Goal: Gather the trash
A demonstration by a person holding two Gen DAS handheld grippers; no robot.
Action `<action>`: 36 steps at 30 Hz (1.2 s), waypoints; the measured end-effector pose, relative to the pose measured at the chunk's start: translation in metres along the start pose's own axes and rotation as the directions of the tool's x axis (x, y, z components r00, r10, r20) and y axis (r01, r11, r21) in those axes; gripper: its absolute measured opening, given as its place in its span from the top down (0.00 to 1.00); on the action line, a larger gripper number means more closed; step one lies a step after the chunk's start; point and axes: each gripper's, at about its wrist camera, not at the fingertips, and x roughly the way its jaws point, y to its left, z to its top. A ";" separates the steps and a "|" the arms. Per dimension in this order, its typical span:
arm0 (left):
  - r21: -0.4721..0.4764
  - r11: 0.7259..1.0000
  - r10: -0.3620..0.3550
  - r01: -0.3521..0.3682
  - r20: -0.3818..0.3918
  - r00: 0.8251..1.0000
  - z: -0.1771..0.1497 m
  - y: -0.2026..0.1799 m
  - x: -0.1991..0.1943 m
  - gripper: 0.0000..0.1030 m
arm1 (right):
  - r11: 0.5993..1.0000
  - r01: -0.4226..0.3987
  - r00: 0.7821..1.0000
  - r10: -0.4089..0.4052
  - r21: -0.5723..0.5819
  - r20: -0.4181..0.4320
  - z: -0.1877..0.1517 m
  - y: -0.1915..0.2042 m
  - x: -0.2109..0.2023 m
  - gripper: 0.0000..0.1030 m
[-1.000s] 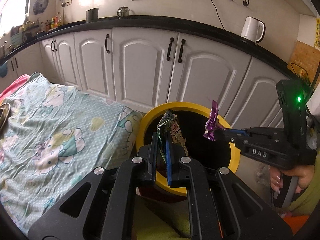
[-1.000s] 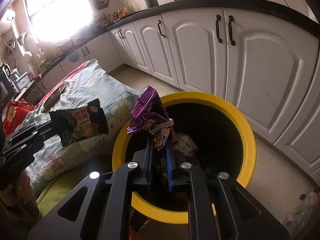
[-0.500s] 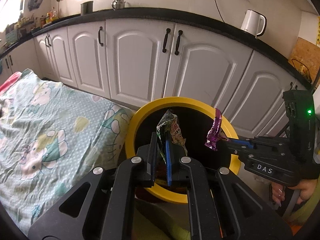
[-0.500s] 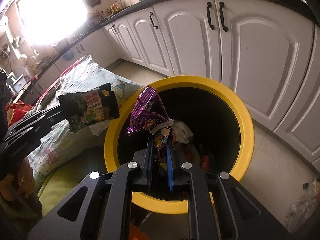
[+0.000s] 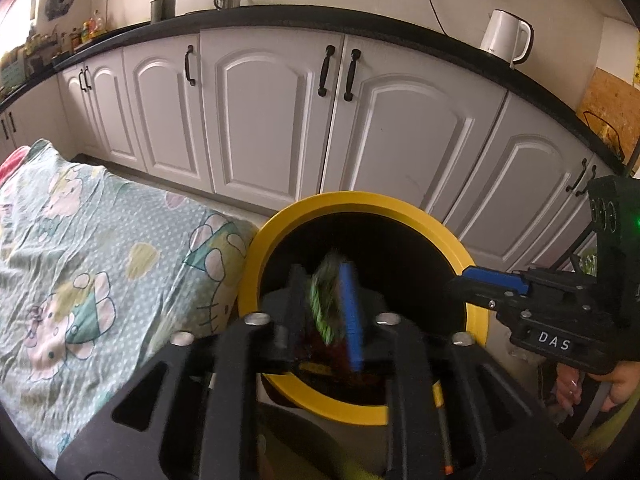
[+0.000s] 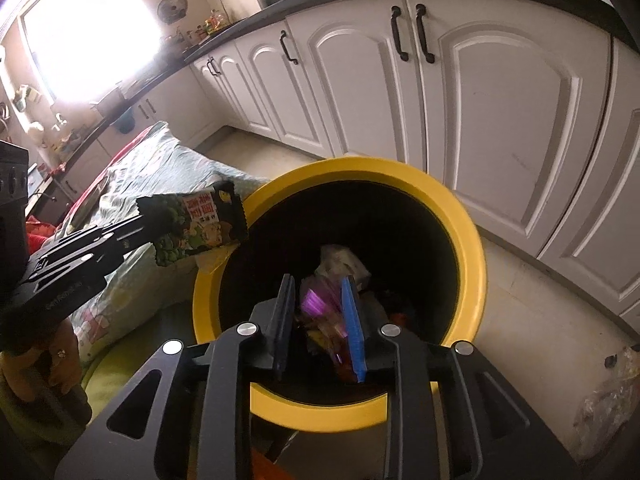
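Over the yellow bin point(image 6: 468, 240), both grippers' jaws are opening: green wrapper point(image 5: 326, 300) and purple wrapper point(image 6: 316, 304) blur loose between them

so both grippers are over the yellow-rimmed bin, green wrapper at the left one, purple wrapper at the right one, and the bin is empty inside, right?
Not quite: the bin is not empty. The right wrist view shows trash already lying at its bottom. The rest stands: the green wrapper is between the opening left gripper jaws, the purple wrapper between the opening right gripper jaws.

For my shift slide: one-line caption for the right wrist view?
Right gripper opening over the yellow-rimmed bin, purple wrapper between its fingers; left gripper alongside with a green snack packet.
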 end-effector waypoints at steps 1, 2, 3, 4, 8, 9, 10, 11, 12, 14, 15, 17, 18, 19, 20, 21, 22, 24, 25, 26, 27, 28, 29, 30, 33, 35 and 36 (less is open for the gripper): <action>0.000 1.000 -0.002 0.002 0.002 1.000 -0.001 0.000 -0.001 0.74 | 1.000 0.004 1.000 -0.004 0.001 0.003 0.001 -0.001 -0.001 0.76; -0.001 1.000 0.000 0.000 0.004 1.000 -0.001 0.001 -0.002 0.73 | 1.000 0.007 1.000 -0.007 0.002 0.005 0.001 -0.002 -0.001 0.75; -0.003 1.000 0.002 -0.002 0.002 1.000 -0.002 0.001 -0.002 0.72 | 1.000 0.012 1.000 -0.012 0.003 0.009 0.002 -0.003 -0.002 0.73; -0.007 1.000 0.002 -0.002 0.000 1.000 -0.002 0.002 -0.002 0.67 | 1.000 0.018 1.000 -0.018 0.007 0.013 0.002 -0.004 -0.003 0.70; -0.038 0.999 0.021 -0.020 0.009 1.000 -0.002 0.008 -0.008 0.49 | 0.999 0.032 0.999 -0.033 0.015 0.029 0.005 -0.007 -0.007 0.63; -0.044 0.999 0.033 -0.032 0.009 0.999 -0.001 0.010 -0.010 0.46 | 0.999 0.039 0.999 -0.039 0.013 0.035 0.005 -0.006 -0.008 0.57; -0.054 0.998 0.044 -0.043 0.012 0.999 -0.001 0.013 -0.012 0.41 | 0.999 0.043 0.998 -0.043 0.011 0.041 0.006 -0.005 -0.009 0.51; -0.064 0.997 0.052 -0.051 0.016 0.999 0.000 0.016 -0.014 0.36 | 0.999 0.049 0.998 -0.049 0.008 0.048 0.007 -0.003 -0.010 0.48; -0.074 0.996 0.060 -0.059 0.020 0.998 0.000 0.019 -0.017 0.33 | 0.998 0.056 0.997 -0.056 0.005 0.054 0.008 -0.002 -0.011 0.42; -0.094 0.992 0.087 -0.083 0.032 0.996 0.001 0.027 -0.026 0.25 | 0.998 0.061 0.996 -0.061 0.003 0.067 0.011 0.001 -0.013 0.35; -0.105 0.990 0.099 -0.095 0.040 0.994 0.002 0.033 -0.031 0.24 | 0.998 0.063 0.995 -0.063 -0.001 0.076 0.013 0.004 -0.015 0.31; -0.131 0.985 0.120 -0.112 0.053 0.991 0.002 0.044 -0.041 0.17 | 0.997 0.073 0.993 -0.071 -0.016 0.092 0.016 0.011 -0.018 0.25; -0.146 0.982 0.132 -0.122 0.060 0.989 0.002 0.050 -0.048 0.16 | 0.997 0.080 0.992 -0.077 -0.023 0.102 0.017 0.015 -0.020 0.21; -0.156 0.979 0.141 -0.129 0.067 0.988 0.002 0.054 -0.052 0.14 | 0.996 0.088 0.990 -0.084 -0.033 0.116 0.020 0.021 -0.022 0.18; -0.168 0.976 0.157 -0.142 0.079 0.984 0.002 0.060 -0.060 0.12 | 0.995 0.089 0.988 -0.083 -0.042 0.127 0.022 0.027 -0.024 0.16; -0.177 0.971 0.177 -0.158 0.093 0.980 0.001 0.065 -0.069 0.12 | 0.995 0.087 0.988 -0.080 -0.048 0.134 0.023 0.031 -0.025 0.14; -0.181 0.969 0.189 -0.168 0.102 0.977 0.001 0.068 -0.074 0.11 | 0.995 0.083 0.987 -0.074 -0.057 0.145 0.026 0.039 -0.027 0.11; -0.193 0.961 0.221 -0.196 0.122 0.968 -0.002 0.079 -0.091 0.11 | 0.994 0.083 0.982 -0.070 -0.067 0.173 0.031 0.055 -0.031 0.06; -0.201 0.957 0.235 -0.207 0.125 0.964 -0.004 0.084 -0.098 0.11 | 0.994 0.081 0.980 -0.067 -0.069 0.185 0.033 0.062 -0.034 0.06; -0.209 0.954 0.243 -0.213 0.127 0.962 -0.006 0.089 -0.104 0.11 | 0.995 0.072 0.979 -0.056 -0.076 0.194 0.035 0.070 -0.036 0.06; -0.218 0.951 0.251 -0.219 0.131 0.959 -0.007 0.093 -0.110 0.11 | 0.994 0.055 0.980 -0.036 -0.092 0.197 0.037 0.082 -0.037 0.06; -0.228 0.947 0.260 -0.225 0.137 0.956 -0.009 0.098 -0.116 0.11 | 0.993 0.047 0.980 -0.025 -0.106 0.199 0.039 0.090 -0.039 0.06; -0.240 0.943 0.270 -0.232 0.141 0.952 -0.013 0.103 -0.125 0.11 | 0.992 0.041 0.979 -0.016 -0.121 0.202 0.039 0.099 -0.040 0.06; -0.249 0.939 0.279 -0.238 0.145 0.949 -0.015 0.108 -0.132 0.11 | 0.989 0.035 0.978 -0.005 -0.143 0.207 0.039 0.111 -0.042 0.06; -0.271 0.929 0.302 -0.252 0.159 0.940 -0.025 0.119 -0.152 0.11 | 0.983 0.017 0.974 0.025 -0.184 0.225 0.034 0.139 -0.049 0.06; -0.283 0.922 0.319 -0.264 0.169 0.932 -0.032 0.123 -0.165 0.11 | 0.979 0.012 0.971 0.038 -0.206 0.236 0.029 0.154 -0.053 0.06; -0.285 0.920 0.327 -0.270 0.178 0.928 -0.035 0.125 -0.172 0.11 | 0.976 0.010 0.969 0.044 -0.218 0.241 0.028 0.162 -0.055 0.06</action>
